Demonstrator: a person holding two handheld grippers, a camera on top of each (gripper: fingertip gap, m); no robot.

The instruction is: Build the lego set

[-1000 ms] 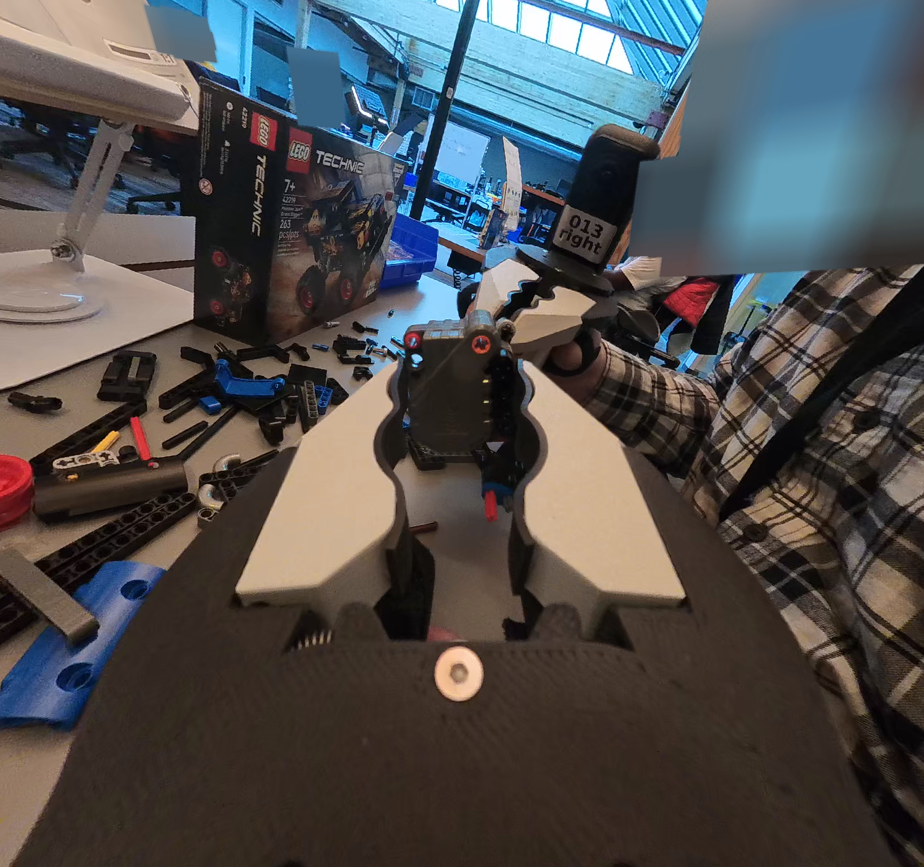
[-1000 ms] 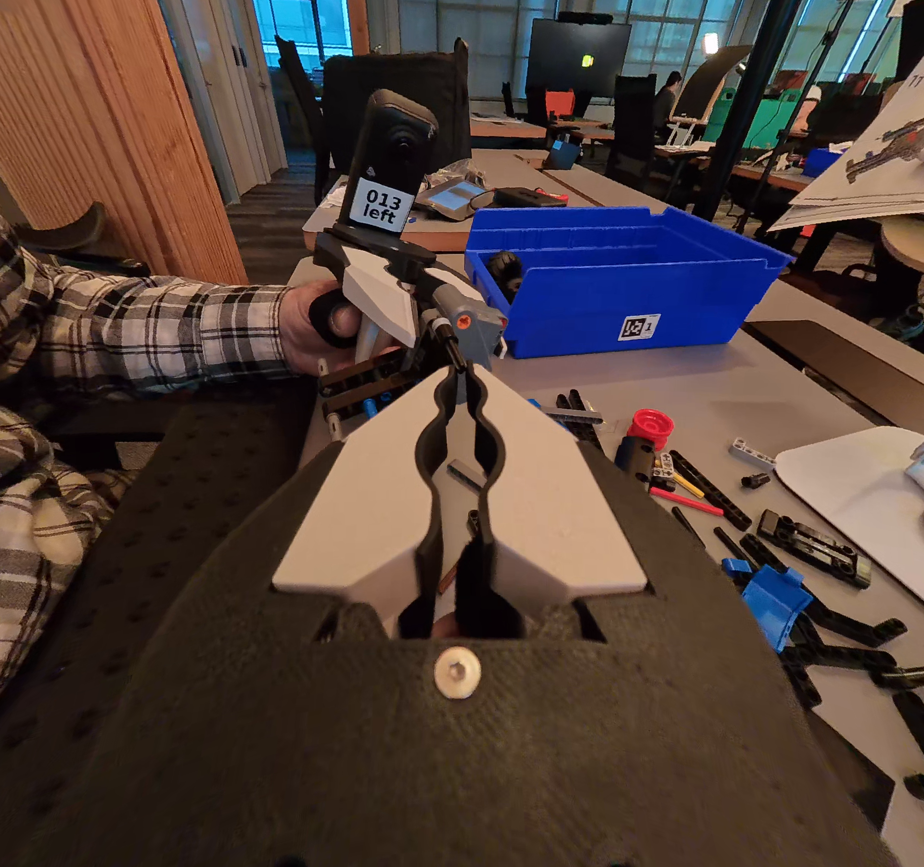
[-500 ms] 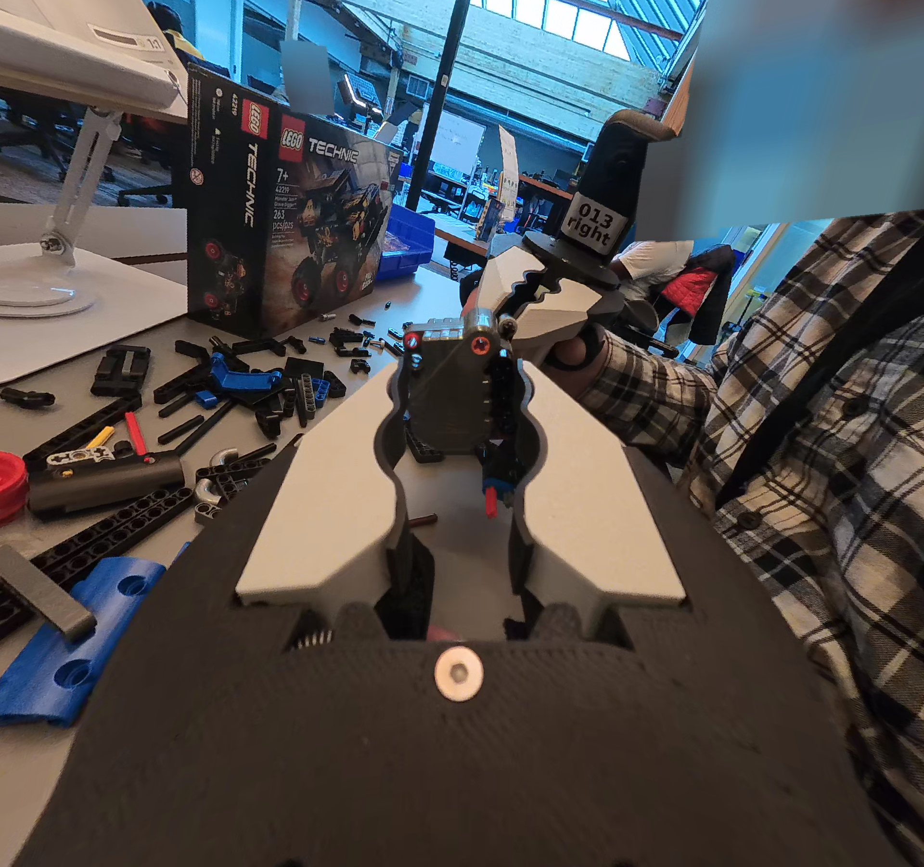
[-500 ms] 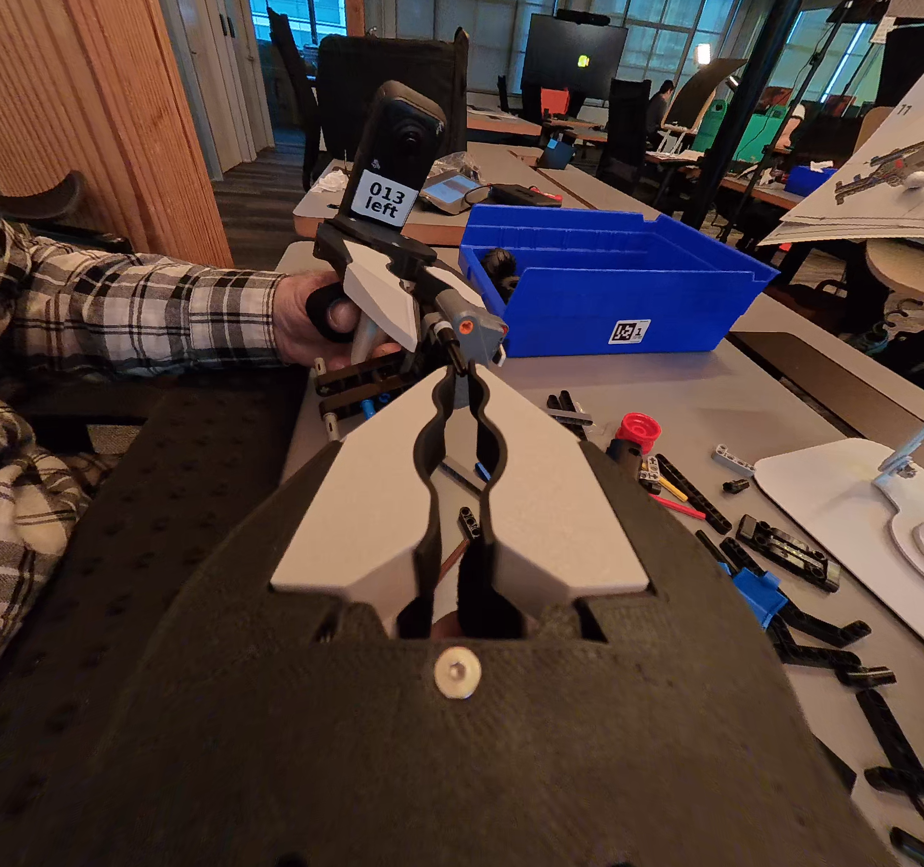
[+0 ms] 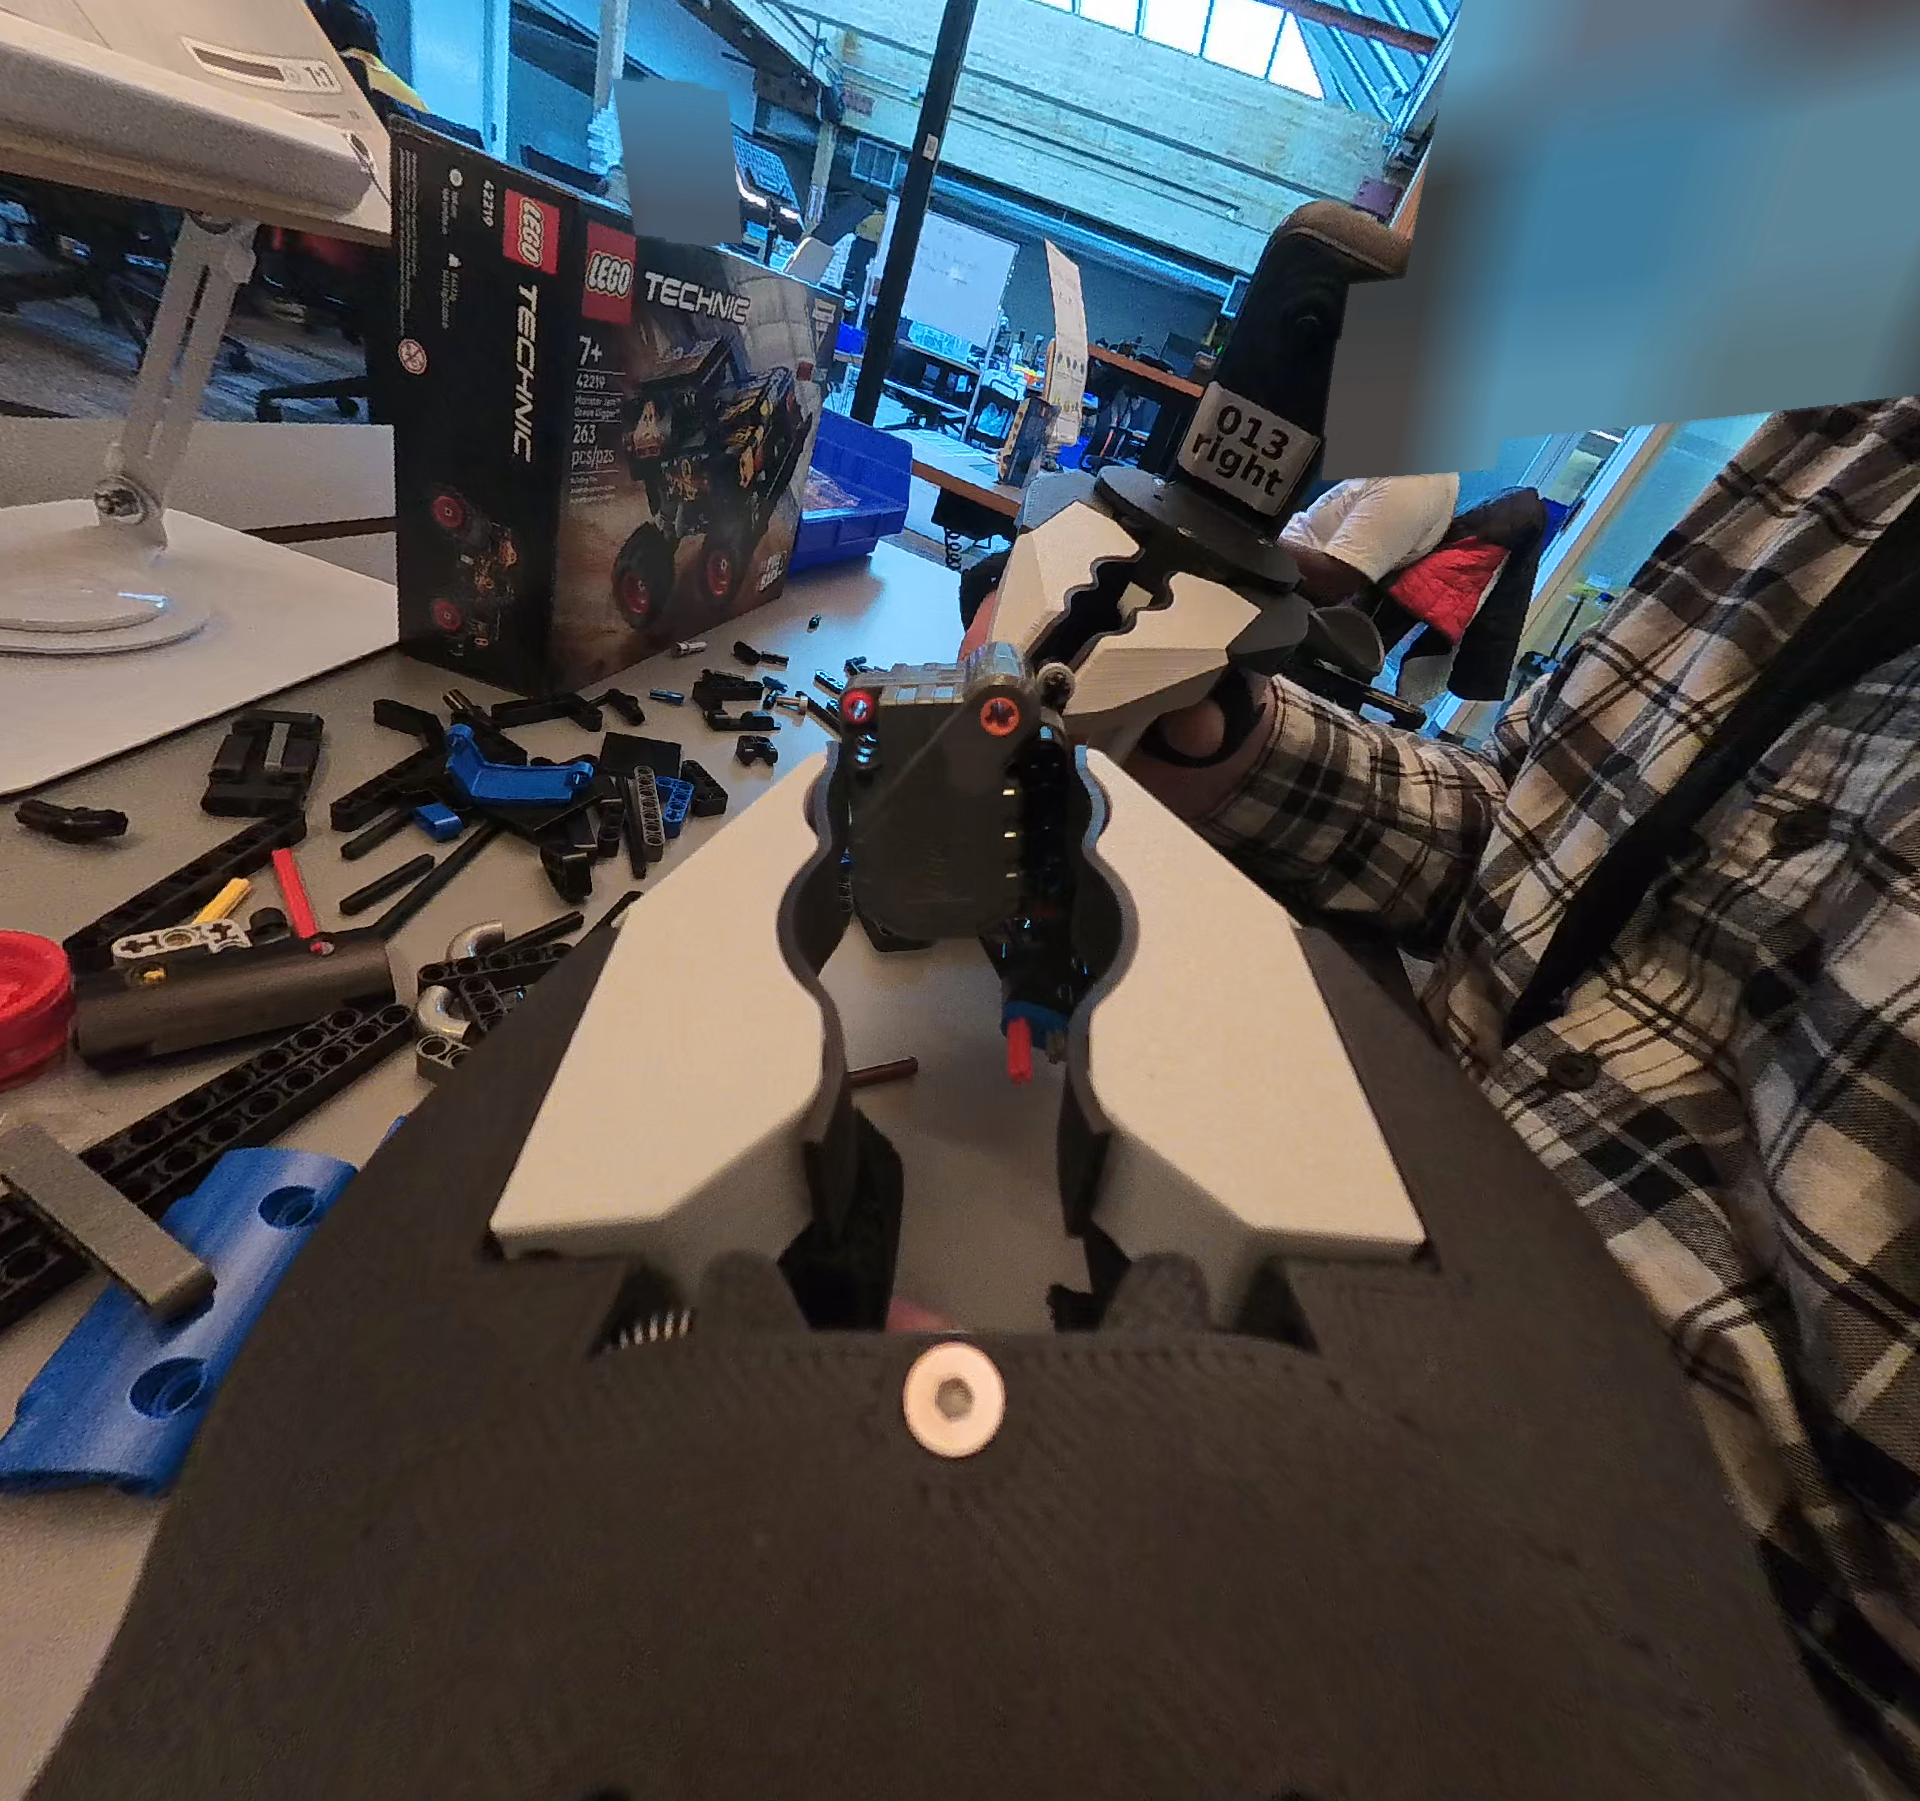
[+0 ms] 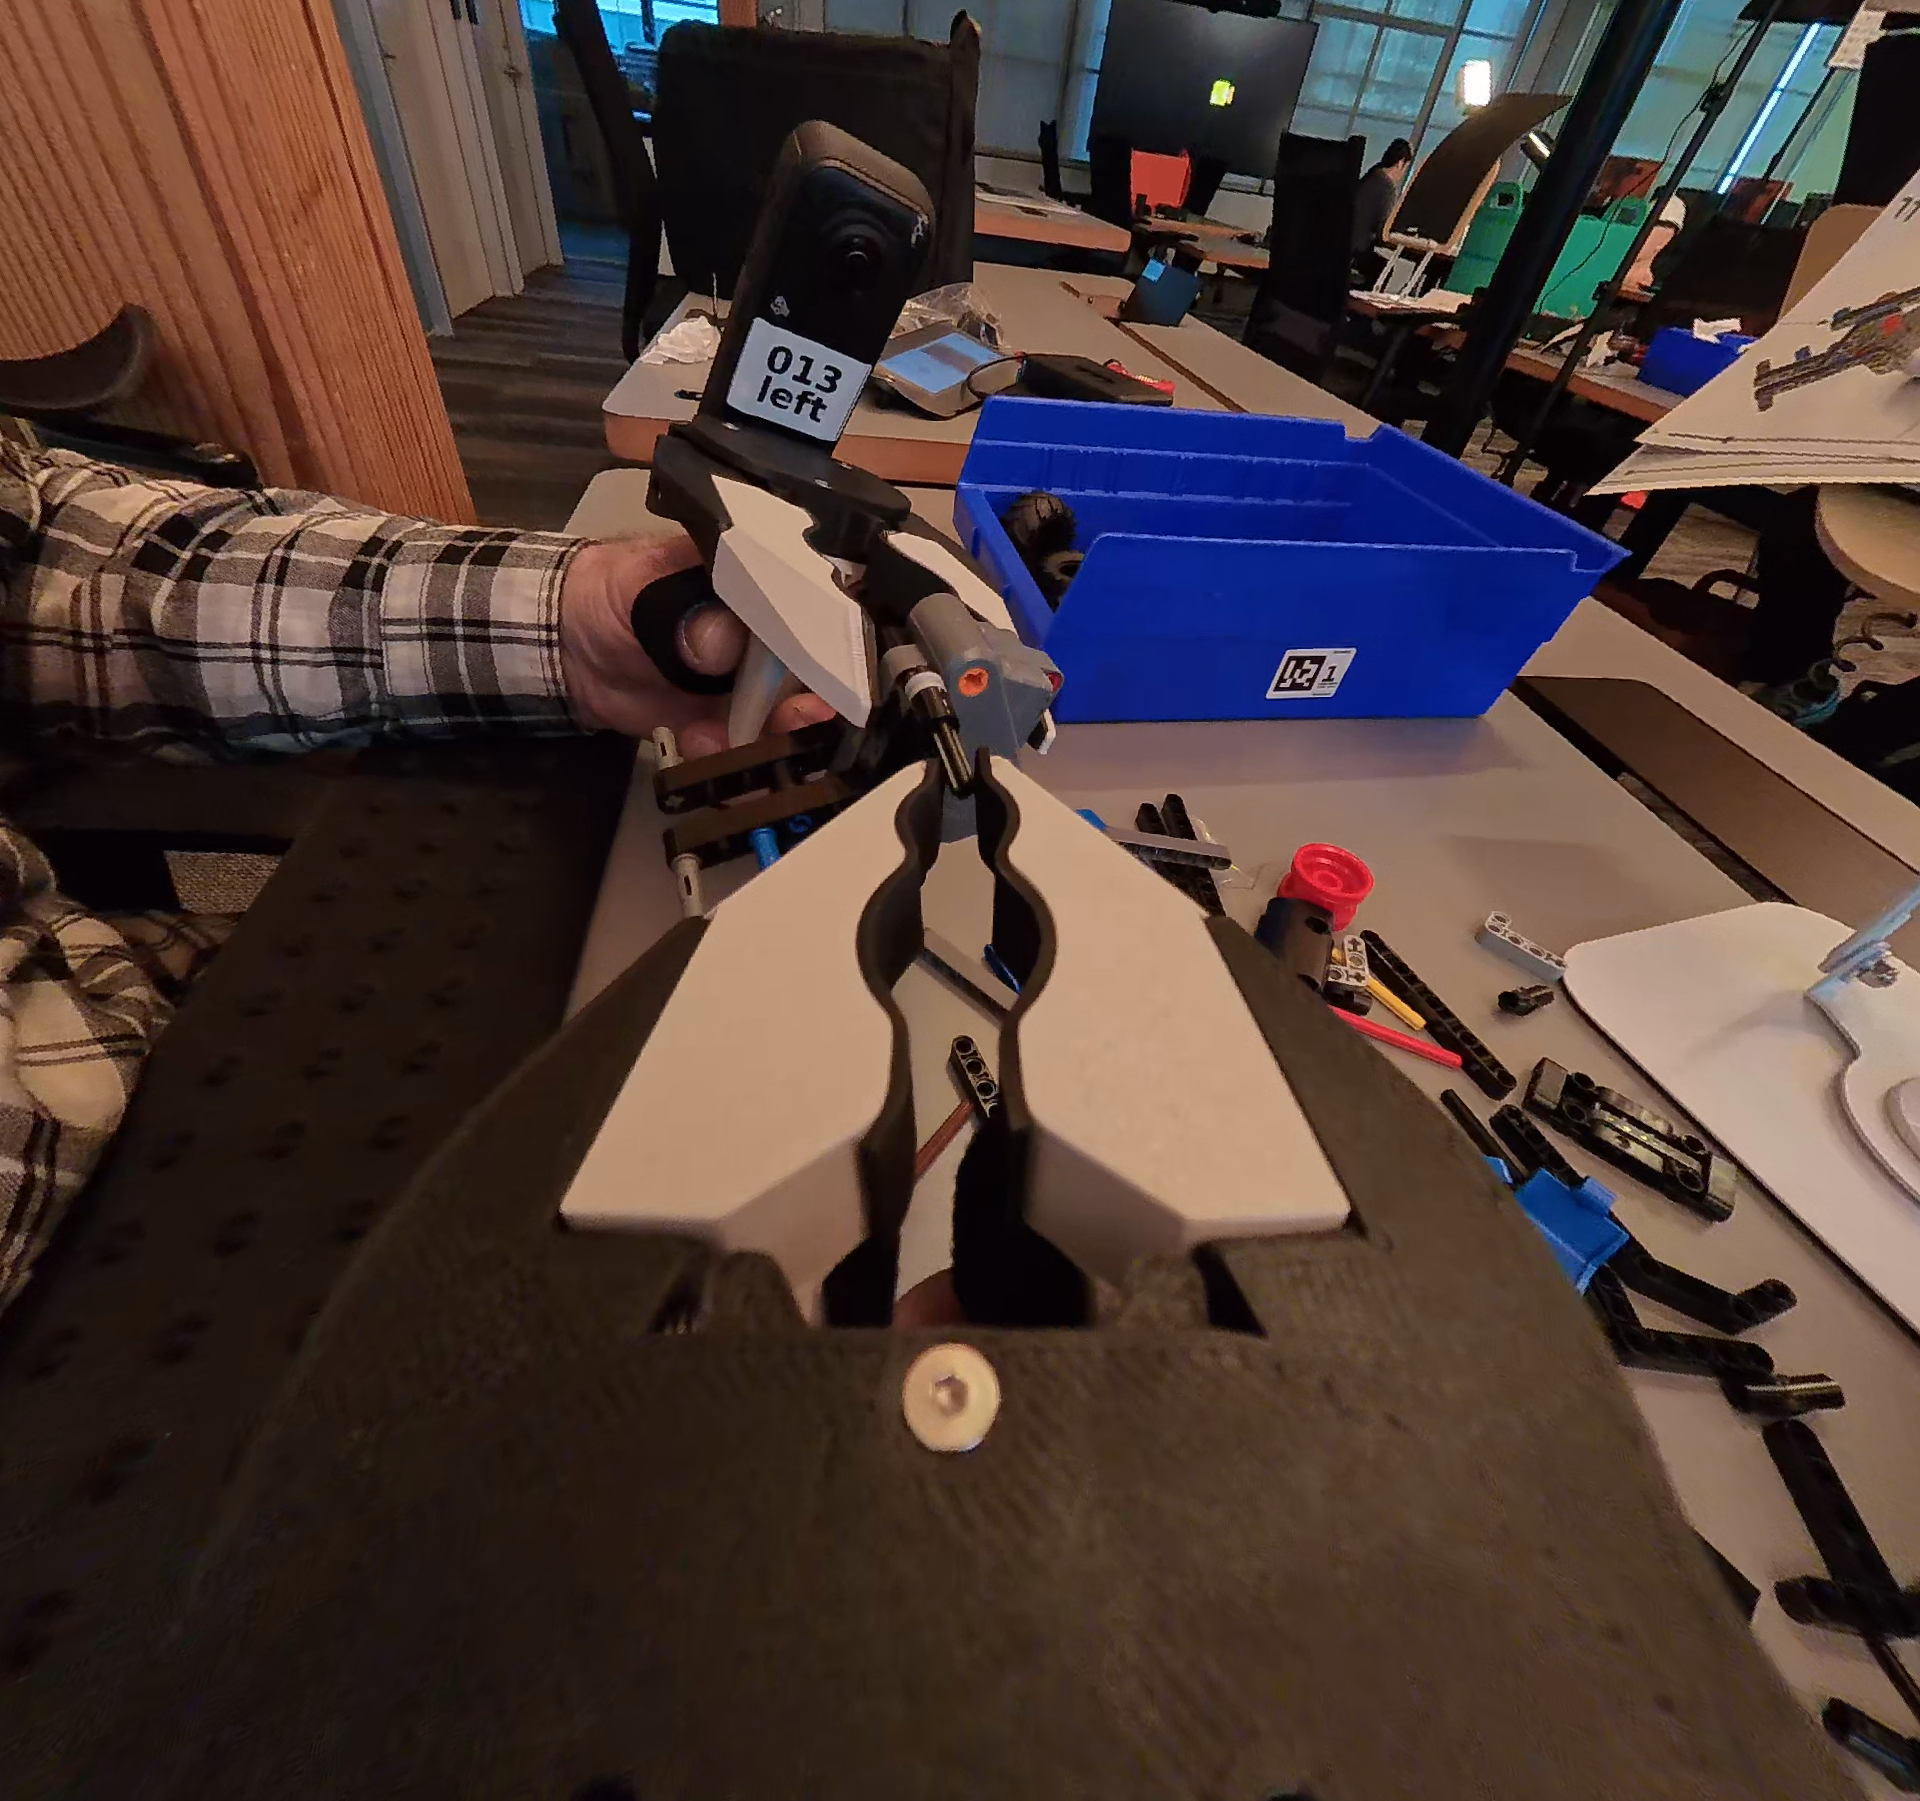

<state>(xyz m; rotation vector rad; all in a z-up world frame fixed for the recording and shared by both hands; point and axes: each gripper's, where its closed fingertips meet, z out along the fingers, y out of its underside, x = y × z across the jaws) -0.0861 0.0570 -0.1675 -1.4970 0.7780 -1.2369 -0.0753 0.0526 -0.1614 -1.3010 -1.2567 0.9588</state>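
**Grey assembly clamped, second gripper at its top**

Left gripper (image 5: 951,816) closed on a dark grey lego assembly (image 5: 935,816), held above the grey table (image 5: 914,598). Orange pins at the assembly's top corners; red axle poking out low on its right side. Right gripper (image 5: 1049,681) reaching in from the right, tips touching the top right corner. Loose black, blue and red pieces (image 5: 520,795) scattered left. Set box (image 5: 592,463) upright behind them.

We see the lego assembly (image 5: 940,816) held between left gripper (image 5: 951,785) fingers, above the table (image 6: 1455,816). Right gripper (image 6: 961,775) meets it at 12 o'clock. Set box (image 5: 592,463) at 10 o'clock, loose pieces (image 5: 468,816) before it; bin (image 6: 1299,588) at 2 o'clock.
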